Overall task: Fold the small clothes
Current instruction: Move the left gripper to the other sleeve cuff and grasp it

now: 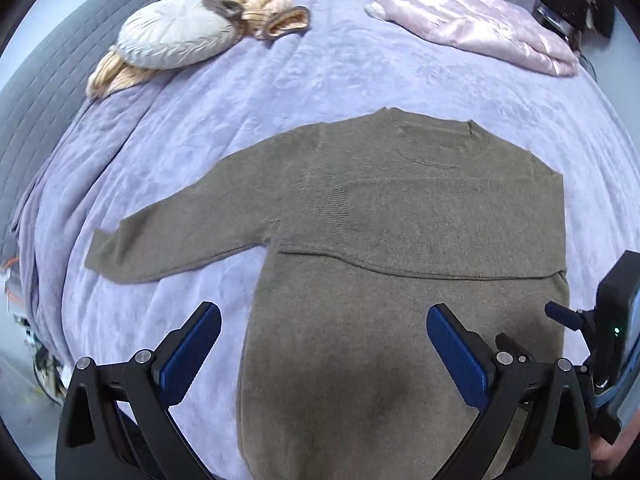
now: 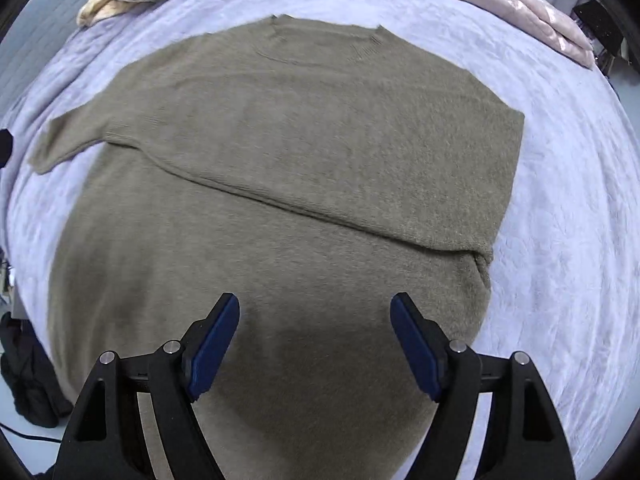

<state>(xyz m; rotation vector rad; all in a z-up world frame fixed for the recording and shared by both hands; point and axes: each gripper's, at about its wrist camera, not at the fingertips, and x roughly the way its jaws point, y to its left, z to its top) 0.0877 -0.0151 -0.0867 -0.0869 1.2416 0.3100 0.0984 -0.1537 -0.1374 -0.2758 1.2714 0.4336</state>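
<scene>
Left wrist view showed a brown sweater (image 1: 400, 220) lying flat on a lavender blanket (image 1: 320, 60) that covered the bed, neckline away from the person and hem toward them. One sleeve (image 1: 168, 232) stretched out to the left across the blanket, while the other had already been folded in over the chest, its ribbed cuff (image 1: 324, 204) resting near the middle of the body and its lower edge making a long ridge across the front. The left gripper (image 1: 324, 344) hovered over the lower body of the sweater with its jaws wide apart and nothing between them. The right gripper (image 2: 316, 340) was likewise spread and empty above the hem area; in the left view its body showed at the right edge. A round cushion (image 1: 172, 36) with a peach-and-brown garment (image 1: 256, 4) and a pink quilted jacket (image 1: 472, 20) lay at the far side, well apart from the sweater.

The step in hand seemed to be the sleeve folds, with one side done. The next move probably called for the left gripper to reach out to the extended sleeve, pinch it near the cuff, and carry it across the chest to lie over the first.
</scene>
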